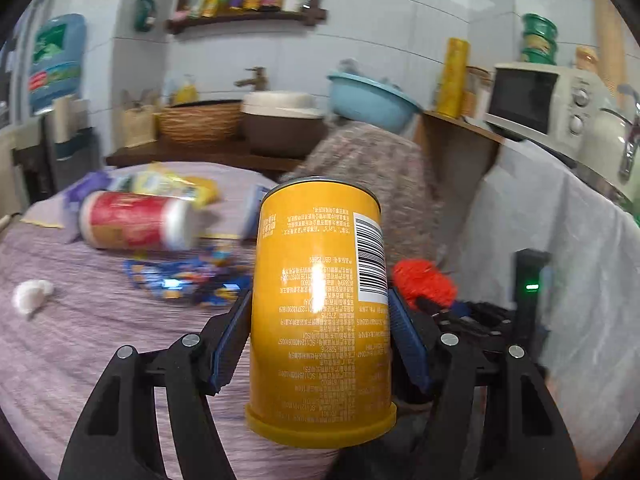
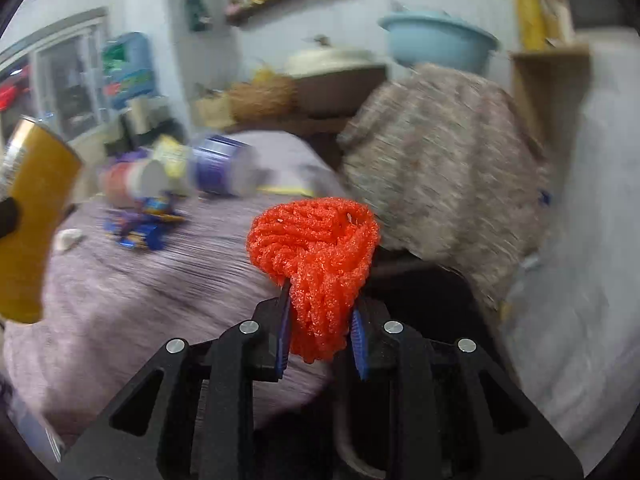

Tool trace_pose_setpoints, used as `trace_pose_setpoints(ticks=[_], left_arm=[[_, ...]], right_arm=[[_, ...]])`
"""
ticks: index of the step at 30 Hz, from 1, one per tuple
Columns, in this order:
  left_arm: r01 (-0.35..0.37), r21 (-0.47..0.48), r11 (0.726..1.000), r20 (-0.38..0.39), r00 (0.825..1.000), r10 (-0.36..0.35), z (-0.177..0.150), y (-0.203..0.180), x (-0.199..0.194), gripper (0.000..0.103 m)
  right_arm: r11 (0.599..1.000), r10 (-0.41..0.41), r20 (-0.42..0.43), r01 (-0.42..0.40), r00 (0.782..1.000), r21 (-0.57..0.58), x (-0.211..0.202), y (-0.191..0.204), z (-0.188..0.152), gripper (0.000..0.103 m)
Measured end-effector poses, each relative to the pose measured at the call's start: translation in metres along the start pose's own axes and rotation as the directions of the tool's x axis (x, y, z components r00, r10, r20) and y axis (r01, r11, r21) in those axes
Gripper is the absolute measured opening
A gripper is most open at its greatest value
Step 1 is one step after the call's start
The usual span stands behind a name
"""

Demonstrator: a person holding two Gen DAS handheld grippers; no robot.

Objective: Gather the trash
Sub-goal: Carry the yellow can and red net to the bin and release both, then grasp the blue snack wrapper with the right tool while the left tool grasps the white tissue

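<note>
- My left gripper (image 1: pixel 320 332) is clamped on a tall yellow can (image 1: pixel 320 300). The blue pads (image 1: pixel 228 344) press on both of its sides, about halfway up.
- The yellow can stands almost straight up in my grip, with its writing upside down.
- My right gripper (image 2: pixel 320 332) is squeezed onto a bunch of orange foam netting (image 2: pixel 316 256). The netting puffs out above the pads.
- Both bits of trash are up in the air, not touching the table (image 1: pixel 100 340).
- I think I am carrying them to wherever the trash goes. I can't see a bin in either view.
- To do this well, I should keep both grips tight. The can is smooth and could slip. The netting is soft and could slide out.
- I should also keep my two hands apart so the can does not bump the netting.
- More trash waits on the purple cloth of the table: a red and white tube (image 1: pixel 136 220) lying on its side, a blue shiny wrapper (image 1: pixel 188 280), a yellow packet (image 1: pixel 172 188) and a little white crumpled wad (image 1: pixel 32 296).
- Past the table there is a seat under a patterned cloth (image 1: pixel 368 184), and a shelf with a blue basin (image 1: pixel 372 100).
</note>
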State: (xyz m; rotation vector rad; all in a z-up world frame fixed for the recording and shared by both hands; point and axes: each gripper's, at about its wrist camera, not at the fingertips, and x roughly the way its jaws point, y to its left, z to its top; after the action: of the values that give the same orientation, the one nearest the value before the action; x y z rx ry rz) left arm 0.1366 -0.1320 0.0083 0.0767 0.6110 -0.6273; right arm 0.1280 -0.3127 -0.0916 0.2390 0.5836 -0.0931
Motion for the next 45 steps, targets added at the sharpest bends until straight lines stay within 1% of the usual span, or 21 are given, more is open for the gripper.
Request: trace_pose_setpoints(ticks=[3,5,7,8,9,10,11,12,16,20,22,24,26,30,32,35,38,39,40,42,45], left_arm=[[0.065,0.021,0.998,-0.04,0.997,-0.064,-0.004,-0.03,0.03,0.066],[0.102,0.034,0.994,-0.074,0.992,-0.099,-0.006,-0.048,0.049,0.066],[0.12,0.038,0.992,-0.097,0.989,-0.115,-0.009,-0.058,0.064,0.066],[0.126,0.042,0.991,-0.112,0.986,-0.12,-0.01,-0.062,0.074,0.066],[0.133,0.039,0.99,-0.126,0.984,-0.127,-0.011,-0.066,0.081,0.066],[0.144,0.032,0.989,-0.143,0.98,-0.138,-0.012,-0.068,0.092,0.066],[0.155,0.022,0.988,-0.153,0.977,-0.15,-0.014,-0.072,0.097,0.066],[0.164,0.012,0.986,-0.167,0.973,-0.16,-0.016,-0.075,0.102,0.066],[0.168,0.013,0.986,-0.238,0.958,-0.161,-0.027,-0.088,0.137,0.066],[0.186,0.009,0.983,-0.294,0.94,-0.175,-0.035,-0.101,0.168,0.066],[0.189,0.011,0.982,-0.333,0.927,-0.175,-0.039,-0.108,0.186,0.066],[0.189,0.019,0.982,-0.372,0.913,-0.169,-0.044,-0.115,0.206,0.066],[0.183,0.034,0.982,-0.41,0.899,-0.153,-0.051,-0.122,0.227,0.066],[0.196,0.041,0.98,-0.517,0.843,-0.147,-0.07,-0.131,0.266,0.066],[0.184,0.05,0.982,-0.559,0.82,-0.125,-0.08,-0.135,0.284,0.066],[0.197,0.02,0.98,-0.619,0.773,-0.143,-0.091,-0.136,0.306,0.066],[0.201,0.008,0.98,-0.662,0.736,-0.145,-0.1,-0.136,0.319,0.066],[0.208,0.011,0.978,-0.675,0.723,-0.146,-0.102,-0.137,0.322,0.07],[0.207,0.017,0.978,-0.683,0.716,-0.14,-0.103,-0.138,0.324,0.075],[0.208,0.02,0.978,-0.685,0.716,-0.138,-0.103,-0.138,0.322,0.079],[0.228,0.003,0.974,-0.666,0.727,-0.168,-0.093,-0.138,0.31,0.079]], right_arm=[[0.992,-0.022,-0.122,0.037,0.992,0.122,0.031,-0.056,-0.019,0.026],[0.986,-0.017,-0.218,0.053,0.976,0.161,0.056,-0.081,-0.036,0.026],[0.982,-0.032,-0.272,0.082,0.962,0.173,0.074,-0.096,-0.051,0.027],[0.982,-0.031,-0.303,0.087,0.952,0.171,0.084,-0.102,-0.059,0.03],[0.981,-0.041,-0.314,0.099,0.948,0.17,0.089,-0.106,-0.063,0.04],[0.979,-0.061,-0.323,0.12,0.944,0.167,0.093,-0.108,-0.066,0.047],[0.977,-0.081,-0.322,0.139,0.943,0.163,0.095,-0.112,-0.07,0.063],[0.976,-0.09,-0.317,0.147,0.944,0.162,0.096,-0.114,-0.07,0.073],[0.975,-0.155,-0.272,0.192,0.95,0.115,0.081,-0.115,-0.073,0.073],[0.951,-0.289,-0.219,0.305,0.932,0.041,0.051,-0.108,-0.072,0.073],[0.935,-0.343,-0.223,0.355,0.912,0.014,0.04,-0.107,-0.072,0.073],[0.929,-0.356,-0.217,0.369,0.909,0.022,0.027,-0.107,-0.078,0.073],[0.916,-0.385,-0.216,0.399,0.897,0.028,0.013,-0.107,-0.087,0.073],[0.903,-0.417,-0.216,0.429,0.883,0.01,-0.005,-0.107,-0.101,0.073],[0.897,-0.429,-0.211,0.442,0.878,0.014,-0.015,-0.11,-0.105,0.073],[0.895,-0.428,-0.211,0.445,0.879,0.034,-0.021,-0.116,-0.108,0.073],[0.896,-0.417,-0.221,0.44,0.881,0.061,-0.027,-0.121,-0.112,0.073],[0.897,-0.415,-0.222,0.438,0.882,0.063,-0.029,-0.122,-0.113,0.073],[0.895,-0.419,-0.223,0.441,0.88,0.059,-0.028,-0.122,-0.112,0.073],[0.894,-0.426,-0.22,0.446,0.878,0.049,-0.028,-0.121,-0.113,0.073],[0.893,-0.421,-0.223,0.444,0.879,0.065,-0.029,-0.121,-0.114,0.073]])
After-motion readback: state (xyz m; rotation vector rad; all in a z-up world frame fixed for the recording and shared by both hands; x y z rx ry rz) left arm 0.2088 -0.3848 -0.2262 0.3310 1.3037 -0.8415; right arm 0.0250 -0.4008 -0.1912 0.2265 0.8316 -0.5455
